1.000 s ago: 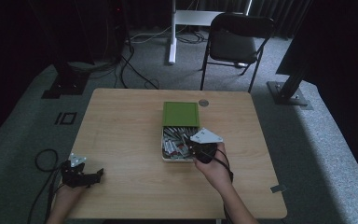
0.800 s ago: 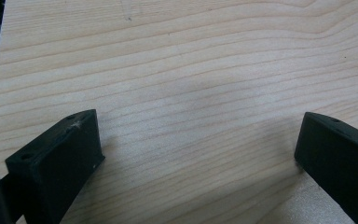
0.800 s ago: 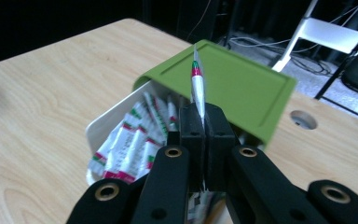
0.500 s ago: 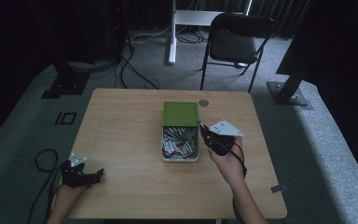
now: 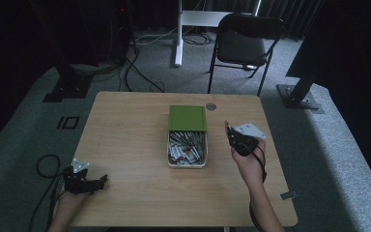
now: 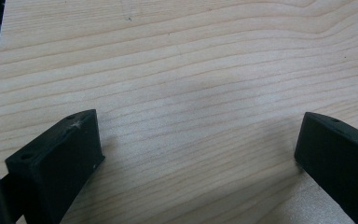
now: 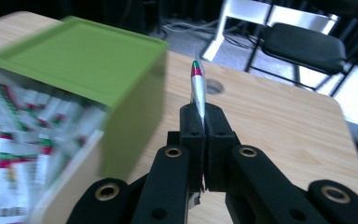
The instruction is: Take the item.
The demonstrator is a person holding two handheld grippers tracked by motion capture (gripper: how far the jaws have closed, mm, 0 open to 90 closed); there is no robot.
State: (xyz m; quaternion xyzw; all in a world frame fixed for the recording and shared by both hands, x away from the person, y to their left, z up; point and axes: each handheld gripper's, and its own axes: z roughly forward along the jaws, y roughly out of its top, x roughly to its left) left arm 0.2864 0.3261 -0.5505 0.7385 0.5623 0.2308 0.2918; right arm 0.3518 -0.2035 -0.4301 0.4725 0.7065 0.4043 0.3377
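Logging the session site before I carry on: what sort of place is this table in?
Probably a recording studio or lab rather than a home: the light wooden table stands on grey carpet, with dark curtains behind, loose black cables across the floor, a black folding chair and black metal stand bases around it.

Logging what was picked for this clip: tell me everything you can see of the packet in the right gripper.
The packet is a thin, flat sachet seen edge-on, silvery with a green and red tip. It stands upright, pinched between the shut jaws of the right gripper, its upper part sticking out above them. It is held in the air just right of the box, clear of the table. It looks like the red, green and white sachets filling that box. Its print cannot be read.
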